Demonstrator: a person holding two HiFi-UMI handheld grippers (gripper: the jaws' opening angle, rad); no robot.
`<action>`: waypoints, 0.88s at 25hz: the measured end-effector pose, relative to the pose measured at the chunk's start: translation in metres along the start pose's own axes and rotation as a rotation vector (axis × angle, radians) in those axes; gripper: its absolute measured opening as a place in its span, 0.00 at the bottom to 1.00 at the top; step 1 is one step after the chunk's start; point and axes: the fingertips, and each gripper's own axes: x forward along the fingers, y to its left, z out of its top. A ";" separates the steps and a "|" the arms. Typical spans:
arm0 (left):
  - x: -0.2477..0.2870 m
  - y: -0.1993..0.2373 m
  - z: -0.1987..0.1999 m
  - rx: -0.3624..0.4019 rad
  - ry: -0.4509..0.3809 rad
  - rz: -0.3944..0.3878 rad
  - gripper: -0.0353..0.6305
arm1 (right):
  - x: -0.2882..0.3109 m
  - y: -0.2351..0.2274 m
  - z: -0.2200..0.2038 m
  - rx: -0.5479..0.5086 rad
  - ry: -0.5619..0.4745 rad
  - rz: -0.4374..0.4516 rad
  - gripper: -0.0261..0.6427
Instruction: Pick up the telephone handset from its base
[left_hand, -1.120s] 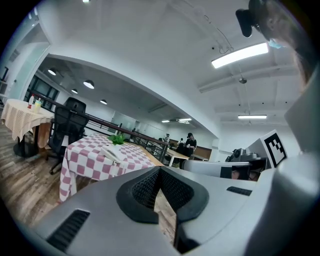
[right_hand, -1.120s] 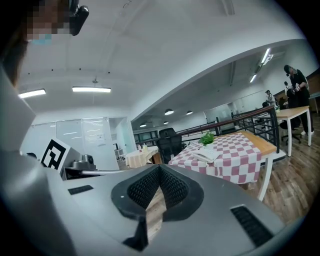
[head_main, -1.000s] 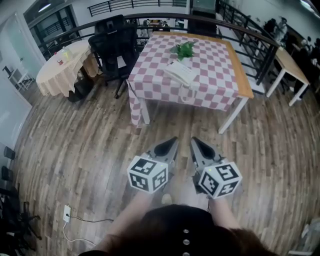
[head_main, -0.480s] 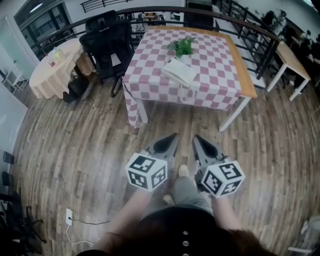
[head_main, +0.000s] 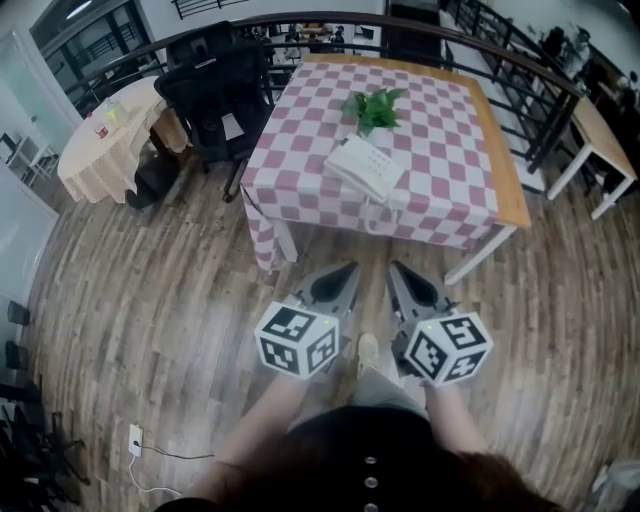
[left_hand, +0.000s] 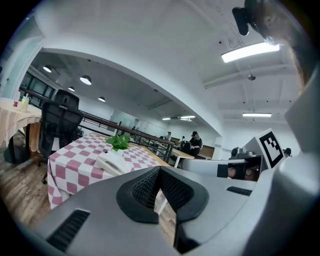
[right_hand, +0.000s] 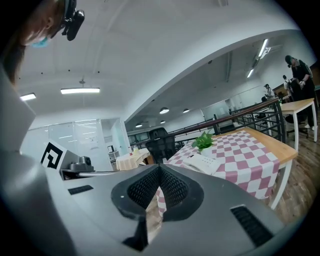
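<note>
A white telephone (head_main: 366, 167) with its handset on the base lies on a table (head_main: 300, 195) covered in a pink-and-white checked cloth, near the front edge. It shows also in the left gripper view as the telephone (left_hand: 111, 161) and in the right gripper view as the telephone (right_hand: 202, 162). My left gripper (head_main: 347, 271) and right gripper (head_main: 397, 270) hang side by side over the wooden floor, short of the table. Both are shut with nothing between the jaws. They point towards the table.
A small green plant (head_main: 375, 106) stands behind the phone. A black office chair (head_main: 215, 95) sits at the table's left, with a round cream-clothed table (head_main: 105, 140) beyond. A dark railing (head_main: 520, 70) runs behind. A white desk (head_main: 600, 135) stands at the right.
The table and telephone have drawn closer and lower in the head view as the person walks forward. Both grippers have stayed shut and side by side.
</note>
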 end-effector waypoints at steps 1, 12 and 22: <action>0.010 0.007 0.005 -0.003 -0.003 0.009 0.06 | 0.010 -0.007 0.004 -0.001 0.005 0.010 0.06; 0.117 0.057 0.043 -0.019 -0.015 0.060 0.06 | 0.097 -0.085 0.041 -0.067 0.065 0.059 0.06; 0.170 0.091 0.053 -0.047 -0.012 0.123 0.06 | 0.147 -0.133 0.058 -0.087 0.105 0.125 0.06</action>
